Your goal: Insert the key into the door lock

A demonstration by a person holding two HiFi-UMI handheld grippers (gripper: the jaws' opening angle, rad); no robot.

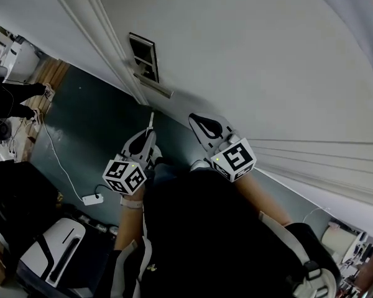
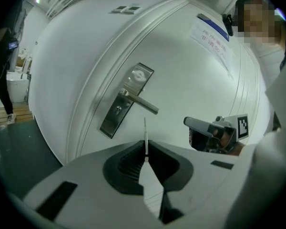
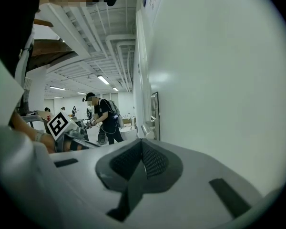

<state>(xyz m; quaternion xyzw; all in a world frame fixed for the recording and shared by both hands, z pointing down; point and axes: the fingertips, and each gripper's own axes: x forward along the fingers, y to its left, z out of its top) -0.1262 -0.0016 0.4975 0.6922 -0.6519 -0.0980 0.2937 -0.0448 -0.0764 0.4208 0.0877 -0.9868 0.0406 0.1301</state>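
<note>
A silver lock plate (image 1: 143,56) with a lever handle (image 1: 154,85) sits on the white door (image 1: 267,61). My left gripper (image 1: 147,136) is shut on a thin key (image 1: 151,118) whose tip points up at the plate from a short way below, apart from it. In the left gripper view the key (image 2: 145,135) sticks out of the shut jaws (image 2: 146,144), below and right of the keyhole (image 2: 117,109). My right gripper (image 1: 205,126) is beside it, shut and holding nothing (image 3: 142,144). Seen edge-on, the plate (image 3: 155,116) lies ahead of it.
A white cable and adapter (image 1: 92,198) lie on the dark floor by the door frame (image 1: 105,48). A white machine (image 1: 53,250) stands lower left. A person (image 1: 6,104) stands at the far left. A paper notice (image 2: 210,37) is stuck on the door.
</note>
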